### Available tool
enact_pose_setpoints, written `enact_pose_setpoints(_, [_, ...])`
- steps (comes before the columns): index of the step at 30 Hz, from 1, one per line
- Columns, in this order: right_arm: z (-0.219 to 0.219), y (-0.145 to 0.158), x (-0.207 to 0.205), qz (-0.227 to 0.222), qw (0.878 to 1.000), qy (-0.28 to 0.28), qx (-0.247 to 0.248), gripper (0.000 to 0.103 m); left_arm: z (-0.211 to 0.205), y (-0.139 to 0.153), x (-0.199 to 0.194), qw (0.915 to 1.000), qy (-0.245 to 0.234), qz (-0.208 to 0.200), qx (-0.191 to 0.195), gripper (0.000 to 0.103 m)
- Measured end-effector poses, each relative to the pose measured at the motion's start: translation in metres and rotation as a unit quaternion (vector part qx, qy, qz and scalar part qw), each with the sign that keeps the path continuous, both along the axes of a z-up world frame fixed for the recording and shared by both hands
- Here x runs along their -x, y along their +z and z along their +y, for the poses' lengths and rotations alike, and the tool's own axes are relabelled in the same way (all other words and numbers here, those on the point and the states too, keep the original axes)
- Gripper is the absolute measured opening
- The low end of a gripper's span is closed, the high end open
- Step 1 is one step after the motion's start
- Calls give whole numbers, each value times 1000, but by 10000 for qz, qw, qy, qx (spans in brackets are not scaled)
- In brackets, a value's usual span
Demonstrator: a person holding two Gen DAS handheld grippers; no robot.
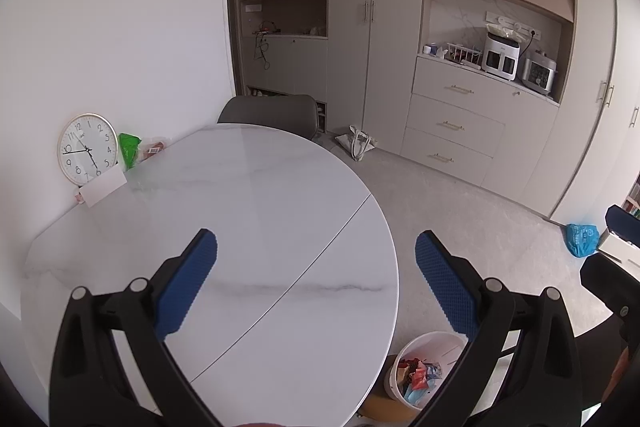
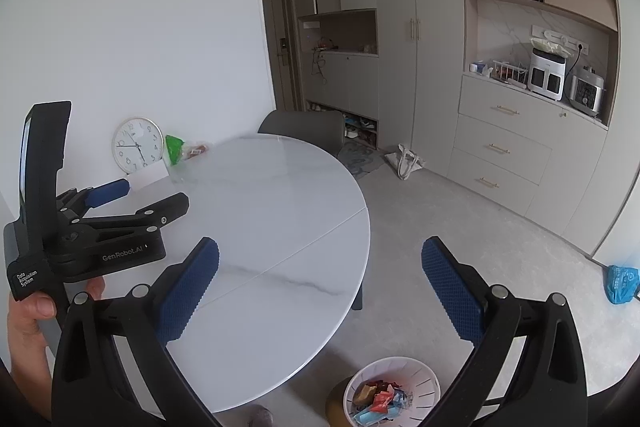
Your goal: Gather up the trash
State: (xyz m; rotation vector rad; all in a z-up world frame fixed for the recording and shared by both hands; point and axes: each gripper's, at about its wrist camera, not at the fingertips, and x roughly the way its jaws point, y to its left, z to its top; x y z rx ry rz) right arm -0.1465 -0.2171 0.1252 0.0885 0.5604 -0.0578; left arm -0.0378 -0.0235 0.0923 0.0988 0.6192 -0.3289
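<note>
A white waste basket [image 2: 416, 383] with several coloured wrappers [image 2: 380, 401] in it stands on the floor below the table's near right edge; the left wrist view shows the waste basket [image 1: 420, 347] too. My right gripper [image 2: 320, 287] is open above the white marble table [image 2: 280, 211], nothing between its blue pads. My left gripper [image 1: 316, 283] is open and empty as well, over the table [image 1: 248, 211]. The left gripper [image 2: 132, 197] also shows at the right wrist view's left, held by a hand [image 2: 24, 323].
Against the wall at the table's far left lean a clock [image 1: 87, 148], a white card [image 1: 103, 188], a green packet [image 1: 129, 148] and a clear bag [image 1: 154, 147]. A grey chair [image 1: 272, 113] stands behind the table. A tote bag [image 1: 358, 143] and a blue bag [image 1: 582, 239] lie on the floor.
</note>
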Motion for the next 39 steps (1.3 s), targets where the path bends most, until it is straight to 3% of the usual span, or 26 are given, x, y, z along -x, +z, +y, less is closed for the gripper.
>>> enact_pose_setpoints(39, [-2, -7, -3, 142, 9999, -17, 2, 101, 0, 1, -10, 9999, -94, 97, 7, 95])
